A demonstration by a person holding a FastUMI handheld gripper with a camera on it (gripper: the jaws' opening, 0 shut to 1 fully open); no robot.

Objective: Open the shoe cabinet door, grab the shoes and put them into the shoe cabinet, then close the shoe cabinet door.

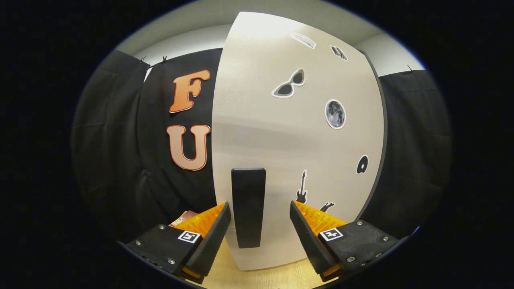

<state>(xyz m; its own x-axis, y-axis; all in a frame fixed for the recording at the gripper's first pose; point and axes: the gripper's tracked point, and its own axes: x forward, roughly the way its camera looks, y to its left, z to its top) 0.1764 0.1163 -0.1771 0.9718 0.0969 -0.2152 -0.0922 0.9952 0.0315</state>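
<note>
The white shoe cabinet door (289, 144) stands straight ahead, dotted with small stickers. Its black upright handle (248, 206) sits near the door's left edge. My gripper (260, 214) is open, with the handle between the two fingers and nearer the left one. The left finger (213, 230) lies just past the door's left edge and the right finger (307, 233) is in front of the door face. Neither finger touches the handle. I cannot tell whether the door is fully closed.
Black booth cloth (120, 160) hangs to the left and right of the cabinet. A light wooden floor (249, 277) runs under the door. Something brownish (185, 218) peeks out low behind the left finger.
</note>
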